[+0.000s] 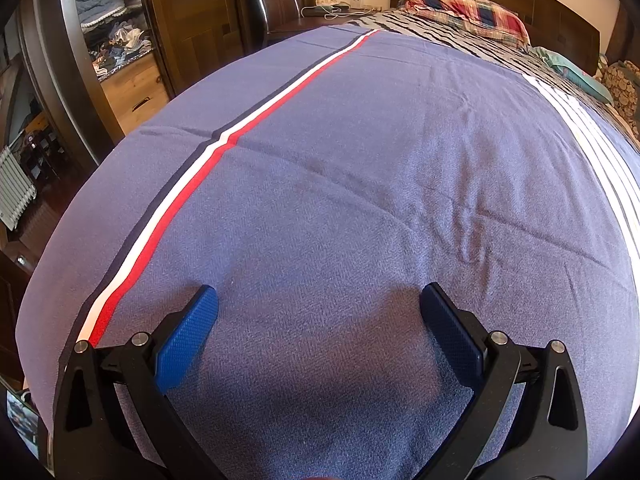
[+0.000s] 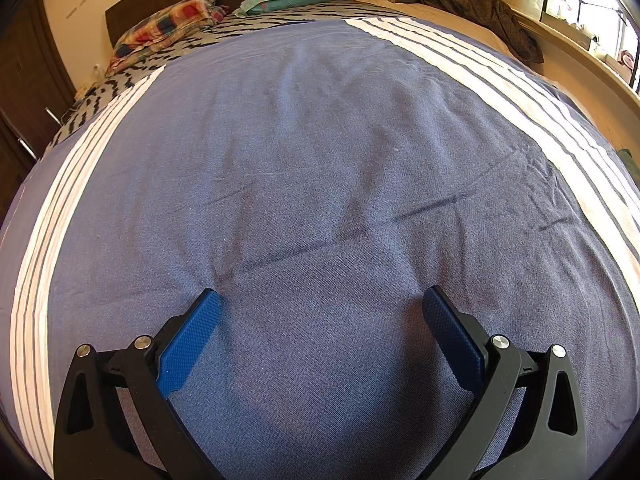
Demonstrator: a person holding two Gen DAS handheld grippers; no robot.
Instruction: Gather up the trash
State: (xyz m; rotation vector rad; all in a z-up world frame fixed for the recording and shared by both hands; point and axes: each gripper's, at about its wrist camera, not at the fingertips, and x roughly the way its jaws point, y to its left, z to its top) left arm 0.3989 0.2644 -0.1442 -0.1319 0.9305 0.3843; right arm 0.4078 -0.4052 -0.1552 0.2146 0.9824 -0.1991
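my left tongs (image 1: pixel 318 294) spread wide, empty, low over the blue blanket (image 1: pixel 360 160) | my right tongs (image 2: pixel 320 298) likewise released, empty, over the same blanket | red-white stripe (image 1: pixel 224 144) left of my left tongs | plaid pillow (image 1: pixel 468 10) at the blanket's far end | trash: none in either view

trash: none in view | either wrist camera | cannot tell where it lies
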